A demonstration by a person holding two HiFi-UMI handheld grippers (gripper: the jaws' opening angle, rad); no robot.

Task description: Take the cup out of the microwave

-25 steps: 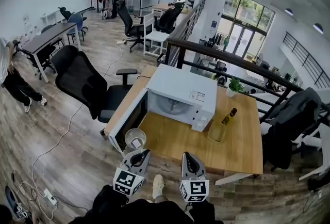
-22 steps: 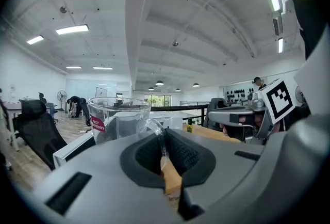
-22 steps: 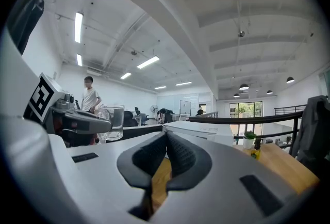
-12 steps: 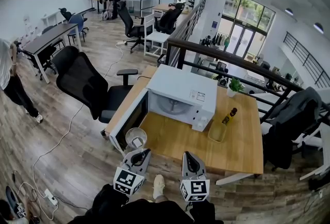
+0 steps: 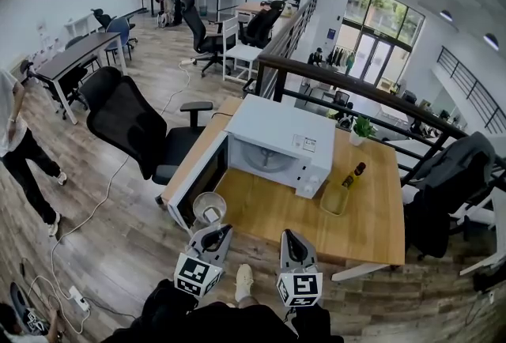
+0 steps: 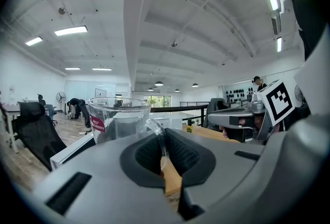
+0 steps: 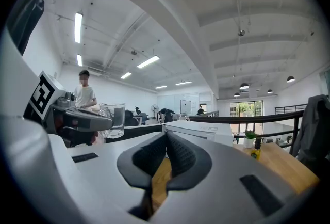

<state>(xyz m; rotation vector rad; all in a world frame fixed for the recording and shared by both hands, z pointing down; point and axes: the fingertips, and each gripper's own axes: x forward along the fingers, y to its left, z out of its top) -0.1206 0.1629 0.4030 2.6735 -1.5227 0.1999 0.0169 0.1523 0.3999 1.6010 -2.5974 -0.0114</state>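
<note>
Head view, looking steeply down on a wooden worktop (image 5: 360, 223) in an open office. A white microwave (image 5: 277, 136) sits at the upper left of the worktop. Its door (image 5: 198, 182) is swung wide open toward the left edge of the frame, and the round turntable shows inside.

The left hand-held gripper (image 5: 215, 232) is at the lower centre of the frame, just below the worktop's near edge. Its jaws are closed tight on the handle of a clear glass cup (image 5: 209, 209). The cup is upright and outside the microwave, in front of the open door at the worktop's lower left corner. In the left gripper view the thin glass handle runs down between the two dark pads. The cup's body stands just beyond them, left of centre, with a small red label on its side.

The right hand-held gripper (image 5: 291, 237) is just to the right of the left one, also below the worktop's near edge. In the right gripper view its pads meet at the tips with nothing between them.

A small dark bottle (image 5: 353, 175) stands on the worktop to the right of the microwave, and a small potted plant (image 5: 362, 130) stands near the far edge. A black office chair (image 5: 130, 124) stands on the wooden floor to the left of the worktop. A person (image 5: 20, 152) stands at the far left edge of the frame.
</note>
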